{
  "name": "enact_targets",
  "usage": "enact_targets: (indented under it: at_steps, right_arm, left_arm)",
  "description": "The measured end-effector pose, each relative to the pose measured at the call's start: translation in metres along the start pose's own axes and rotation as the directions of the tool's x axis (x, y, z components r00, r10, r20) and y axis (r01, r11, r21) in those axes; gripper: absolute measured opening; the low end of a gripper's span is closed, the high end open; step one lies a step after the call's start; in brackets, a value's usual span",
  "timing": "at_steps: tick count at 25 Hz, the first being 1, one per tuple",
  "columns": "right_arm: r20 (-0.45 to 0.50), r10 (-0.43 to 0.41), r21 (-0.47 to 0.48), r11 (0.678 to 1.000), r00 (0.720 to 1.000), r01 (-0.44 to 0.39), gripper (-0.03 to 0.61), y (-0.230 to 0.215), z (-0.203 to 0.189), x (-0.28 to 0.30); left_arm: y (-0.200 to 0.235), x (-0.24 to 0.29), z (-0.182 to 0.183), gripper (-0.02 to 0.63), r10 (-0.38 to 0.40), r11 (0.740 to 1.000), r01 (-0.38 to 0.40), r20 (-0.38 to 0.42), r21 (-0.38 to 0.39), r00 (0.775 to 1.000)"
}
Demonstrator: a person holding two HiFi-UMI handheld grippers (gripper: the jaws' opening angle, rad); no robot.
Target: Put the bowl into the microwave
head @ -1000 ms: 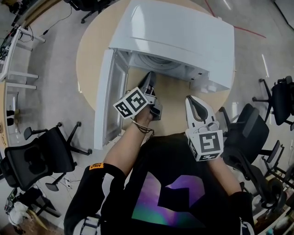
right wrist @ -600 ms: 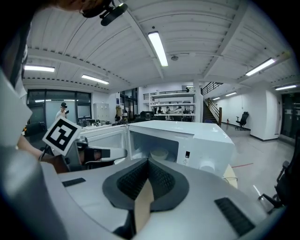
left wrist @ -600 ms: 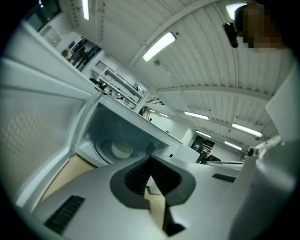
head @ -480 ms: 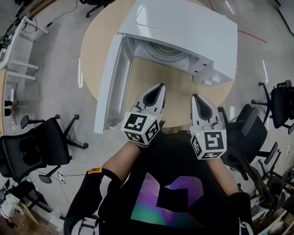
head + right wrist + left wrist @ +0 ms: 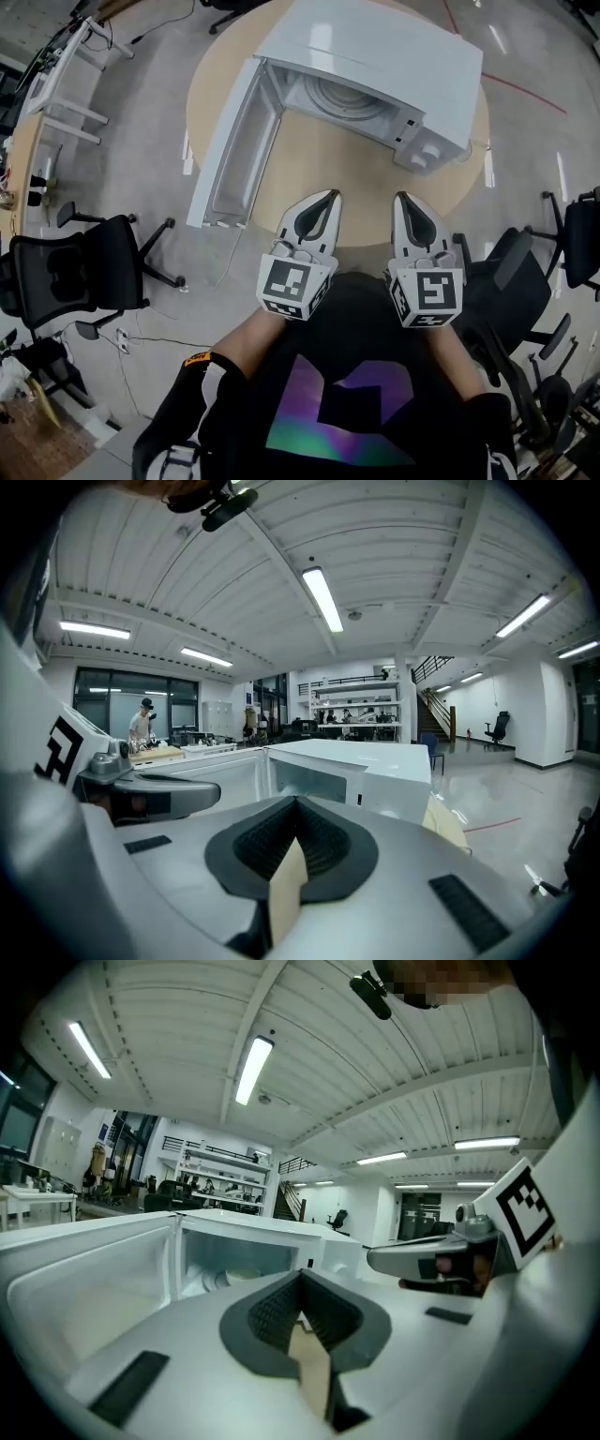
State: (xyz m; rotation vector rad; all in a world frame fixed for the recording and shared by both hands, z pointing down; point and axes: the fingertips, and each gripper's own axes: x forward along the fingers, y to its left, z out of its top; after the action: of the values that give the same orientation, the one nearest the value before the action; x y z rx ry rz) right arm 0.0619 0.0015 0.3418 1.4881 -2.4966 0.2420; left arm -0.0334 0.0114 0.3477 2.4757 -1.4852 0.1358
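Note:
A white microwave (image 5: 394, 56) stands on the round wooden table (image 5: 328, 178), its door (image 5: 230, 150) swung wide open to the left. In its cavity lies a pale round bowl (image 5: 342, 94), which the left gripper view shows low in the cavity (image 5: 242, 1275). My left gripper (image 5: 323, 202) hovers over the table's near edge, shut and holding nothing, its jaws closed together (image 5: 302, 1274). My right gripper (image 5: 405, 202) hangs beside it, also shut and empty (image 5: 295, 803). Both point towards the microwave and stand well back from it.
Black office chairs stand on the floor at the left (image 5: 75, 277) and at the right (image 5: 525, 272). A white shelf unit (image 5: 66, 84) is at the far left. The open door overhangs the table's left edge.
My left gripper has drawn back from the microwave's mouth to the table's near edge, level with the right one. The right gripper has hardly moved.

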Motion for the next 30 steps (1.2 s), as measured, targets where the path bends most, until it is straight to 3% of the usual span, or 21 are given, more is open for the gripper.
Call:
enact_targets:
  at_steps: [14,19,30]
  right_arm:
    - [0.038,0.089,0.019,0.996,0.995,-0.090,0.015,-0.009,-0.024,-0.086]
    - [0.029,0.131,0.003,0.991,0.991,-0.131,0.015,0.000,-0.031,-0.098]
    - [0.022,0.137,-0.005,0.991,0.990,-0.137,0.014,0.022,-0.031,-0.099]
  left_arm:
    - [-0.070,-0.061,-0.032,0.046,0.187,0.982,-0.187,-0.016,0.007,0.982]
    - [-0.082,-0.065,-0.035,0.046,0.193,0.980,-0.192,-0.025,0.041,0.981]
    - [-0.071,-0.087,-0.031,0.046,0.211,0.976,-0.210,-0.009,0.057,0.978]
